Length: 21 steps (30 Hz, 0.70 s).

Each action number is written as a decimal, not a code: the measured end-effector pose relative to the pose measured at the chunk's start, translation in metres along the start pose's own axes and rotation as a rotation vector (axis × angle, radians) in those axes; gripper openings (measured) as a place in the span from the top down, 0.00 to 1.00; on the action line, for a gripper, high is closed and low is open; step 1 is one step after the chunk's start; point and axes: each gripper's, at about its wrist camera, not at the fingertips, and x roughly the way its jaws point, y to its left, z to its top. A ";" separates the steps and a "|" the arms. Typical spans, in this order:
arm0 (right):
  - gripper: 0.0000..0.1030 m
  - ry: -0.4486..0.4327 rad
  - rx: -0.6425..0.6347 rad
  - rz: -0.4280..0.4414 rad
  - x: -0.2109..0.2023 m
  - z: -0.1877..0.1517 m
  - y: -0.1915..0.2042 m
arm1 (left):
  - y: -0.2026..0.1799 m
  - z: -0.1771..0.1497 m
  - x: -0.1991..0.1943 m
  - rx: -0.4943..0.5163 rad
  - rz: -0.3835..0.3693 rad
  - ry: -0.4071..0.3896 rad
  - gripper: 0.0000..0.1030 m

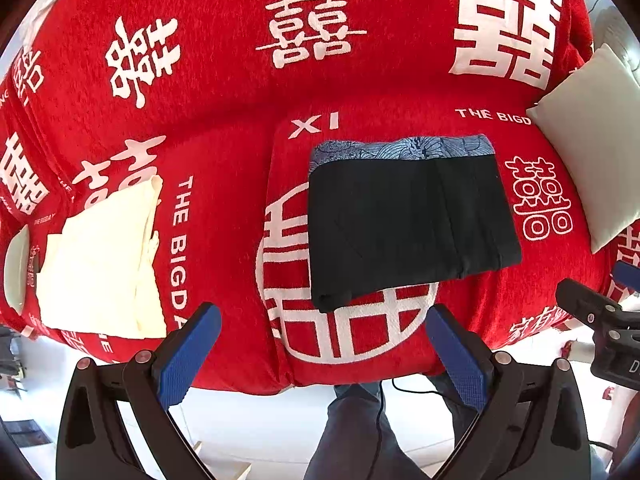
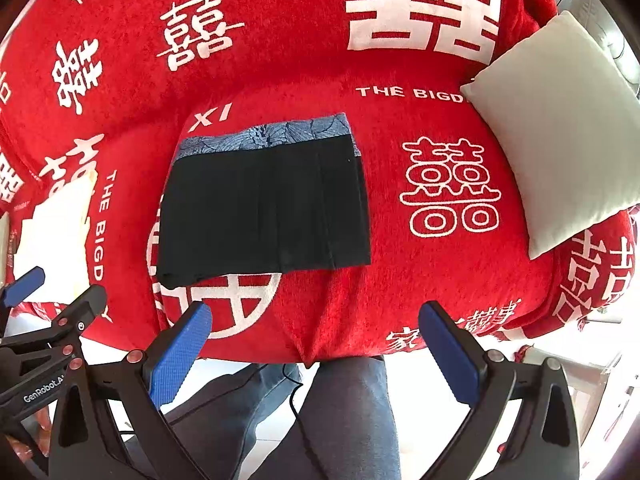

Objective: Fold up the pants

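Left wrist view: folded pants [image 1: 408, 220] lie flat on red sofa [image 1: 224, 92]. Left tool [image 1: 324, 344] spread, empty. Right tool [image 2: 316, 340] likewise.

Sofa seat: pillow [image 2: 560, 128] blocks R; cream cloth [image 1: 100, 256] L.

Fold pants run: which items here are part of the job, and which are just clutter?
Job items:
- dark pants, already folded into a rectangle on the sofa, patterned blue waistband at the far edge
- left tongs, open, holding nothing
- right tongs, open, holding nothing

Just lying about:
- cream folded cloth, left of the pants
- white cushion, at the right
- red sofa cover
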 end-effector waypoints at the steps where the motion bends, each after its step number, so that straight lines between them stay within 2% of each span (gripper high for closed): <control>1: 0.00 -0.002 -0.003 -0.002 0.000 0.000 0.000 | 0.000 0.000 0.000 0.000 0.000 0.001 0.00; 21: 0.00 -0.025 -0.016 -0.018 -0.006 0.002 0.003 | -0.004 0.001 -0.005 0.038 0.004 -0.018 0.00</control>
